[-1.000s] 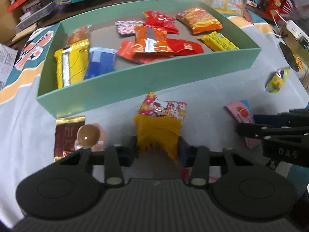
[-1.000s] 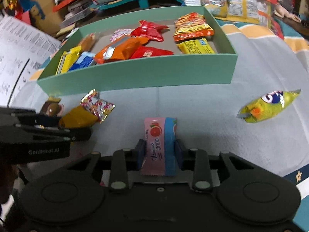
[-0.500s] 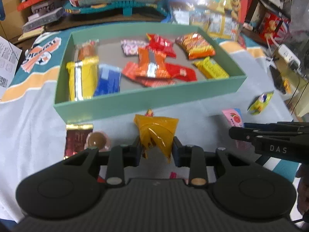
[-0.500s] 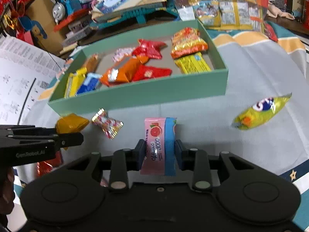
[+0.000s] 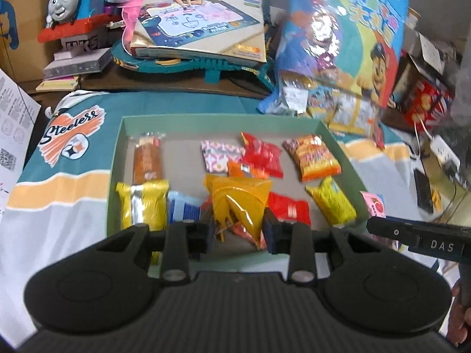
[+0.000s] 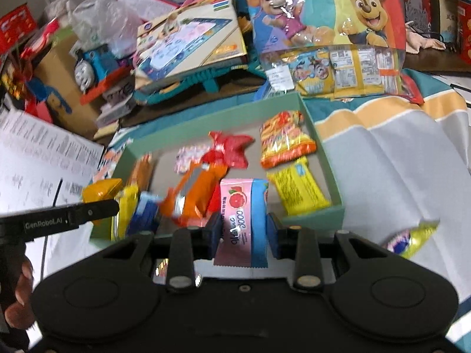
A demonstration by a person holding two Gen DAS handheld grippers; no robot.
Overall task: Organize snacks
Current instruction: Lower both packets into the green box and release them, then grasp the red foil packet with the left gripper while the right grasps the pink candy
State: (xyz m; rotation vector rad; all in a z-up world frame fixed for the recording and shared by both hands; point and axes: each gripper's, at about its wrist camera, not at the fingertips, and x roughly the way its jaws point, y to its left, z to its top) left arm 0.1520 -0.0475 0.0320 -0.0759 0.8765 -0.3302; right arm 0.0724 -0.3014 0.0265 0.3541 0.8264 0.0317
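Observation:
A green box [image 5: 117, 153] [image 6: 323, 158] holds several snack packets in red, orange, yellow and blue. My left gripper [image 5: 237, 231] is shut on a yellow-orange candy packet [image 5: 238, 197] and holds it above the box's near side. My right gripper [image 6: 243, 234] is shut on a pink and blue sachet [image 6: 244, 206] and holds it above the box's near edge. The sachet [image 5: 374, 203] and the right gripper's finger [image 5: 412, 232] show at the right of the left wrist view. The left gripper's finger [image 6: 73, 216] and its candy [image 6: 101, 189] show at the left of the right wrist view.
A yellow-green candy [image 6: 412, 238] lies on the grey cloth right of the box. Behind the box are a toy train [image 5: 73, 3], a drawing-board box [image 5: 200, 20] and a cartoon dog bag [image 6: 323, 8]. Printed paper [image 6: 38, 161] stands at the left.
Both grippers have risen and moved forward with their snacks, from above the cloth in front of the box to over the box's near side.

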